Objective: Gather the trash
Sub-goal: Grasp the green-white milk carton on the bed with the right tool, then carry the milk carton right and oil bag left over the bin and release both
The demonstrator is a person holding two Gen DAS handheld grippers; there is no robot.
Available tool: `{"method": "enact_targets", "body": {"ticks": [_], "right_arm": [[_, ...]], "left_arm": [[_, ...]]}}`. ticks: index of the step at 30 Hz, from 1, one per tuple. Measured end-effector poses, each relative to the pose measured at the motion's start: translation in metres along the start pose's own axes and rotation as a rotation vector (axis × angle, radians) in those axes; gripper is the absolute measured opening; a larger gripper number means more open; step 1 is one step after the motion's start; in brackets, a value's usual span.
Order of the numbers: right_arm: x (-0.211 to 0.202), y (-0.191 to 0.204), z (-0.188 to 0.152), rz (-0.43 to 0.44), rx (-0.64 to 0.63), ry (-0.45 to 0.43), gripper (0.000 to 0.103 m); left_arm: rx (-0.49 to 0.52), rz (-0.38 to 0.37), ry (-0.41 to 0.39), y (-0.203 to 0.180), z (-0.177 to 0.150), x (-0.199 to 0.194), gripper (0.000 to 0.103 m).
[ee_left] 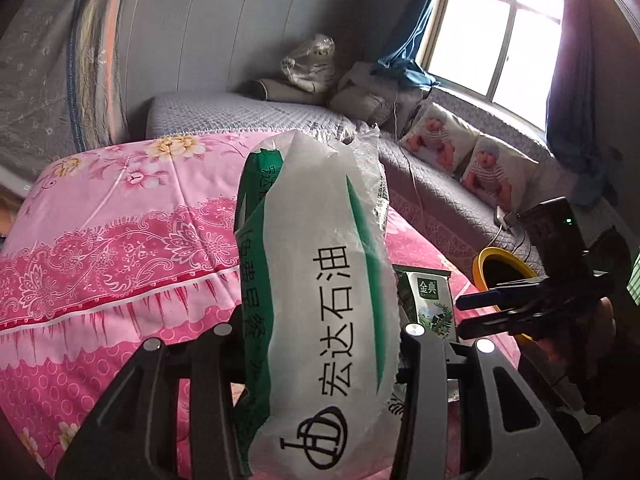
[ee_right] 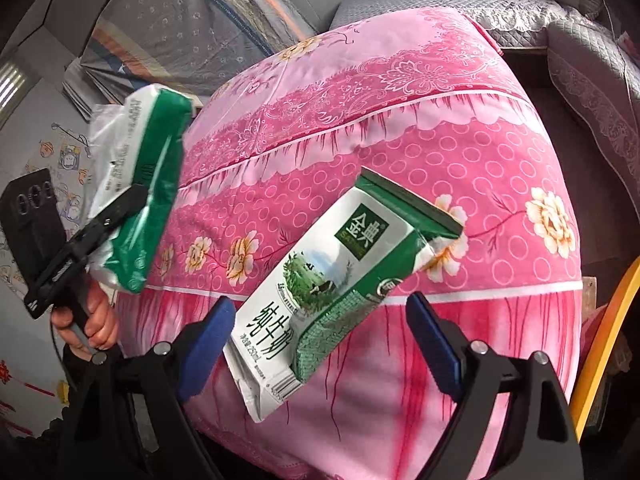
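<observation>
My left gripper is shut on a white and green plastic tissue pack and holds it upright above the pink floral quilt. The pack and the left gripper also show at the left of the right wrist view. A green and white milk carton lies tilted on the quilt, between the blue pads of my open right gripper, touching neither. The carton shows beside the pack in the left wrist view, with the right gripper to its right.
A yellow-rimmed bin stands right of the quilt; its rim shows at the right edge. A grey quilted sofa with baby-print cushions runs under the window. Folded bedding is stacked behind the quilt.
</observation>
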State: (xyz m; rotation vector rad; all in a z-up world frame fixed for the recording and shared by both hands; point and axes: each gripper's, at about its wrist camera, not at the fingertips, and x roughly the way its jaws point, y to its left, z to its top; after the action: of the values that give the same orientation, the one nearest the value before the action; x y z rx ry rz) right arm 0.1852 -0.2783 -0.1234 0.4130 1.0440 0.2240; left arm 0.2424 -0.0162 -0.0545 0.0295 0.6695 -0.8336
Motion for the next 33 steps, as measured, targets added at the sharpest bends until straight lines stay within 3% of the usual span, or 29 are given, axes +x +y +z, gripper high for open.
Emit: {"method": "enact_targets", "body": {"ticks": [8,14,16,17,18,23,33], "right_arm": [[0.032,0.037,0.029,-0.145,-0.127,0.023,0.084],[0.068,0.064,0.033,-0.324,-0.293,0.076,0.084],[0.075,0.067,0.033,-0.350,-0.324,0.082,0.077],[0.077,0.069,0.033,-0.357,-0.338,0.083,0.064],[0.078,0.070,0.033,-0.365,-0.353,0.085,0.061],[0.076,0.066,0.032,-0.324,-0.361,0.076,0.058],[-0.013,0.049,0.023,-0.010,-0.225,-0.054,0.058]], "left_arm": [[0.014,0.010,-0.071,-0.006,-0.011,-0.038,0.041],[0.004,0.027,-0.120,-0.007,-0.016,-0.051,0.041],[-0.001,0.039,-0.139,-0.008,-0.017,-0.056,0.041],[0.001,0.048,-0.144,-0.010,-0.019,-0.057,0.041],[-0.001,0.055,-0.151,-0.011,-0.019,-0.059,0.041],[-0.031,0.076,-0.169,-0.013,-0.018,-0.064,0.041],[-0.035,0.108,-0.242,-0.049,0.002,-0.077,0.041]]}}
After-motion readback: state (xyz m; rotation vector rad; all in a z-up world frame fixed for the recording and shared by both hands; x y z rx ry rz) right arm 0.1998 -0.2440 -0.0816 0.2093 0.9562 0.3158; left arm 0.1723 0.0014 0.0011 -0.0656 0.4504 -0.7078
